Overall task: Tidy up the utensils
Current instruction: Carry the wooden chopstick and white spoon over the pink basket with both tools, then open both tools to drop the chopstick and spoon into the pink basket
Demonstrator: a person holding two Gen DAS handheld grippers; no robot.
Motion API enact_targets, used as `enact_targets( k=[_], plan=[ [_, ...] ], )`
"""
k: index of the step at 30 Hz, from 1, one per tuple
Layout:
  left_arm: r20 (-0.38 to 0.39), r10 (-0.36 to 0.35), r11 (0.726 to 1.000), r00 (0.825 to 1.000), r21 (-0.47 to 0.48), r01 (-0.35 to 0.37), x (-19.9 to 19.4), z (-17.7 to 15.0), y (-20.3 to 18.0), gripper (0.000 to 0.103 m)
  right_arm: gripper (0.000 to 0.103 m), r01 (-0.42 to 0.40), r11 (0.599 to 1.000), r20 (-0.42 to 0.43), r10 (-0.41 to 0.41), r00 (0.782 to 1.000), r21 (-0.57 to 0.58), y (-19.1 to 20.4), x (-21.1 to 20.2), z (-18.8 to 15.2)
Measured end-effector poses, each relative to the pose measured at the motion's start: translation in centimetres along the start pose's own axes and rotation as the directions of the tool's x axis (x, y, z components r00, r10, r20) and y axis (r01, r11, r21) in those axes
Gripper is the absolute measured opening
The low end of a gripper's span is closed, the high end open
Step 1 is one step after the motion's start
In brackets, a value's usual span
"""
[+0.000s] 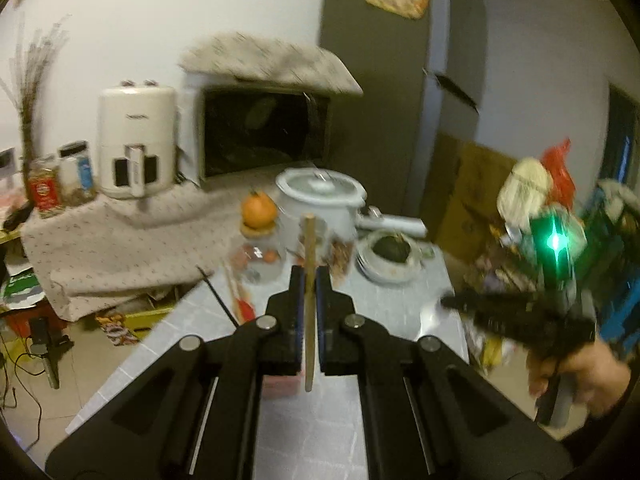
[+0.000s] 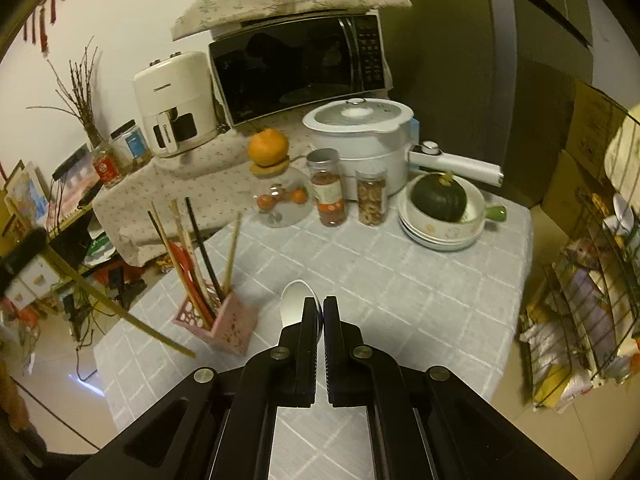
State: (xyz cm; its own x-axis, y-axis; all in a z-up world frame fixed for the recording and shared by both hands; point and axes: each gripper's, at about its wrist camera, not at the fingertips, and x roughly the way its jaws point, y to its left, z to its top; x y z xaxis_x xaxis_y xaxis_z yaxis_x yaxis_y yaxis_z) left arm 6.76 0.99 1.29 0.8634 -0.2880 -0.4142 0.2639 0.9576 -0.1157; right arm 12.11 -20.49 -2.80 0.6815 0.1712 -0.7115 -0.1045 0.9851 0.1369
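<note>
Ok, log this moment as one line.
left gripper: shut on chopstick | right gripper: shut on white spoon | pink holder: several utensils in

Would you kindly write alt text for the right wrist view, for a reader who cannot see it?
The right gripper is shut on a white spoon above a table with a grey checked cloth. To its left a pink utensil holder holds chopsticks. Beyond stand two jars, a white cooker, a green squash in stacked bowls and a microwave.
</note>
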Motion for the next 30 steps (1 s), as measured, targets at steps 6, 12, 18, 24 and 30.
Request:
enact_targets(
  k=[6,12,18,24,30],
  plan=[
    [0.034,0.047,0.996,0.998,-0.08,-0.044,1.1,0.0,2.3,0.006,0.003,0.0,1.0,0.003,0.0,1.0,-0.012,1.6,1.0,0.2],
    [0.007,0.067,0.993,0.998,-0.1,-0.066,3.6,-0.6,2.8,0.006,0.003,0.003,1.0,0.03,-0.002,1.0,-0.03,3.0,1.6,0.5],
    [-0.096,0.099,0.988,0.991,-0.109,-0.109,6.8,-2.3,3.3,0.006,0.003,0.002,0.999,0.07,0.0,0.998,-0.034,3.7,2.0,1.1],
    [-0.173,0.11,0.986,0.979,-0.106,-0.13,9.0,-3.4,4.0,0.007,0.003,-0.014,1.0,0.098,0.017,0.995,-0.027,4.3,2.4,1.5],
    [-0.16,0.101,0.984,0.982,-0.129,-0.123,8.2,-3.0,4.5,0.049,0.003,-0.021,0.997,0.129,0.029,0.991,-0.068,6.0,2.7,1.6]
  ],
)
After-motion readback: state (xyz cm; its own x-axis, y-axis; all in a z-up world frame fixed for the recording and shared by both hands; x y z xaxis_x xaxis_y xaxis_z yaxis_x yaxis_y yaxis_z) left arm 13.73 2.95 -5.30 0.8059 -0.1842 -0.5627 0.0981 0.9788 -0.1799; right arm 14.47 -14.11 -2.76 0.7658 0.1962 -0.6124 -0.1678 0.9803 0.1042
